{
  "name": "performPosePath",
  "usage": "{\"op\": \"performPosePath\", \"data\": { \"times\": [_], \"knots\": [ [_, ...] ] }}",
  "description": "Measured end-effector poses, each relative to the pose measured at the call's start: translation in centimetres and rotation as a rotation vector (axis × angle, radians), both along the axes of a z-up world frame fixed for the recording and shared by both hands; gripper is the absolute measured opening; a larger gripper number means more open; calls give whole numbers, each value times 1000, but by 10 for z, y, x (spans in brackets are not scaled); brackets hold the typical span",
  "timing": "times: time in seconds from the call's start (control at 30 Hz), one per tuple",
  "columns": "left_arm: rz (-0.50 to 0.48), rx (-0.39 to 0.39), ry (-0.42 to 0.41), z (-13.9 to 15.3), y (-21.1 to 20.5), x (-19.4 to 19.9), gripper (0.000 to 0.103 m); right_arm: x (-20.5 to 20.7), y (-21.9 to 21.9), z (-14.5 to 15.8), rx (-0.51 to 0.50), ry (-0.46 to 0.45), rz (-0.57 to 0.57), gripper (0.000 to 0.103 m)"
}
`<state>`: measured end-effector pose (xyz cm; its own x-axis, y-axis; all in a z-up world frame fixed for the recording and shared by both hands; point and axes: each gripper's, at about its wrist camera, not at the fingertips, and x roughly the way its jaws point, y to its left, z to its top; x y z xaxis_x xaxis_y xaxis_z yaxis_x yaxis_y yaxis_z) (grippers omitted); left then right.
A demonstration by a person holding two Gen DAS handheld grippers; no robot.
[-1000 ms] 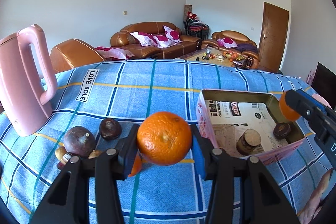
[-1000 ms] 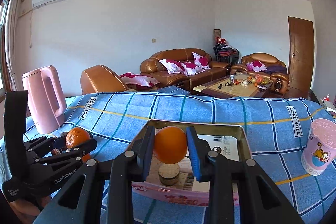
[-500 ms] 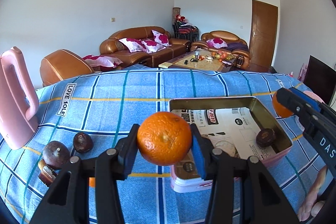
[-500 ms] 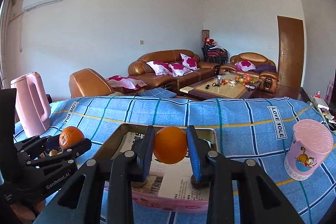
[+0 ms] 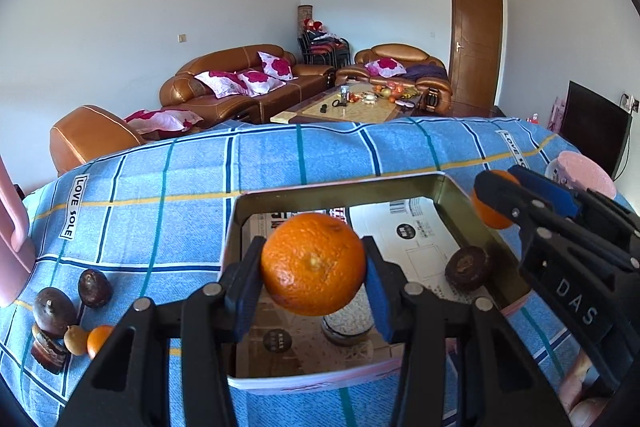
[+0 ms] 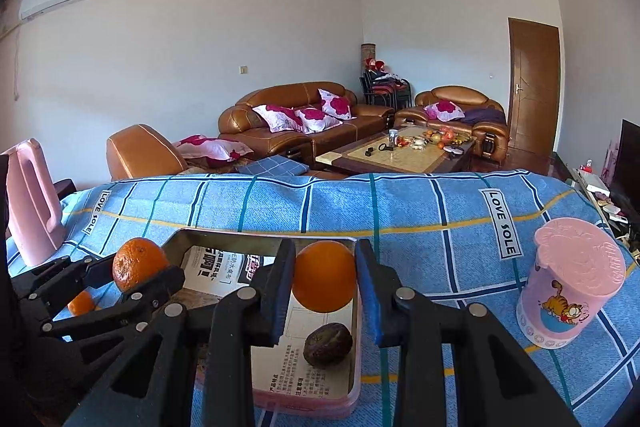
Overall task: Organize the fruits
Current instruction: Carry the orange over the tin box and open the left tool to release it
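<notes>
Partly done. Left tool (image 5: 313,293) clamps a rough orange (image 5: 313,263), right tool (image 6: 325,293) a smooth orange (image 6: 325,282), both above the tin (image 5: 466,213). Loose fruit (image 5: 72,307) remains on the counter.

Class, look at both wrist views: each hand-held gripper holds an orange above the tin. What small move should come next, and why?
Probably lower the left hand-held gripper a little into the tin, then release. Its orange already hangs over the tin's paper-lined floor, clear of the dark fruit by the right wall. The right hand-held gripper can follow with its orange.
</notes>
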<state>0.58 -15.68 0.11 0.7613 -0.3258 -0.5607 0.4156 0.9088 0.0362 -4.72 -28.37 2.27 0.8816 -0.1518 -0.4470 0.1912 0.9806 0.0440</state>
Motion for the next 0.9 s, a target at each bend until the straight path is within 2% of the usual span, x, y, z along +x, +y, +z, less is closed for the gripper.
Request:
{"op": "performPosePath", "data": {
  "times": [0.1, 0.37, 0.77, 0.9],
  "knots": [
    [-1, 39, -9, -5, -5, -2, 48, 7, 4, -5, 5, 32, 21, 33],
    [-6, 69, 0, -7, -6, -2, 48, 15, 10, -18, 2, 100, 39, 33],
    [-5, 79, 35, -10, -9, 1, 48, 18, 9, -23, 59, 123, 66, 34],
    [-3, 80, 41, -11, -9, 2, 48, 20, 4, -27, 119, 148, 77, 35]
  ]
}}
